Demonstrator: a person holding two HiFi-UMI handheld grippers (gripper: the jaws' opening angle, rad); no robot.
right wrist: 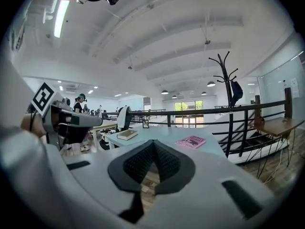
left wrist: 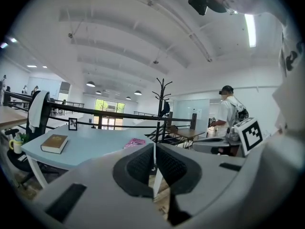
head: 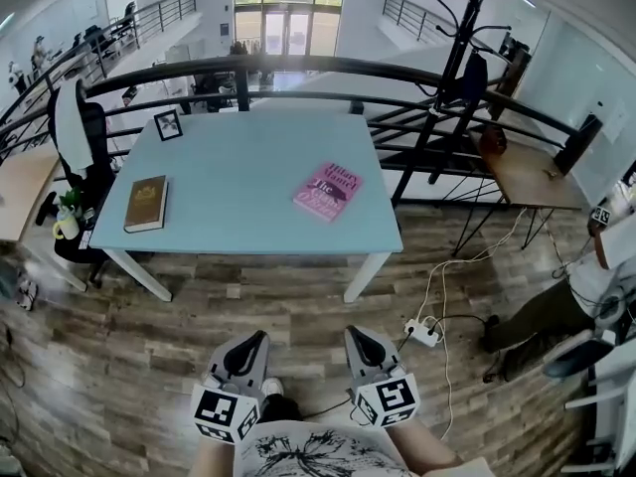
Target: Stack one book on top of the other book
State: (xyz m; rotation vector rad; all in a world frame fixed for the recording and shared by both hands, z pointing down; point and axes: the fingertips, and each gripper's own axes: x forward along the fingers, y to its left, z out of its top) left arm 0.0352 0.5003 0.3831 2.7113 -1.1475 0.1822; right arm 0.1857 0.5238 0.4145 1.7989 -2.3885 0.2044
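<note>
A brown book (head: 146,203) lies near the left edge of the pale blue table (head: 248,182), and a pink book (head: 328,190) lies toward its right side. Both books also show in the left gripper view, the brown book (left wrist: 54,143) and the pink book (left wrist: 135,142), and in the right gripper view, the brown book (right wrist: 127,134) and the pink book (right wrist: 191,141). My left gripper (head: 251,345) and right gripper (head: 360,339) hang side by side over the wooden floor, well short of the table's front edge. Both are shut with nothing between their jaws.
A small framed picture (head: 168,124) stands at the table's back left corner. A black railing (head: 298,68) and a coat stand (head: 452,68) rise behind the table. A power strip (head: 422,331) with cables lies on the floor to the right. A person (head: 581,296) stands at far right.
</note>
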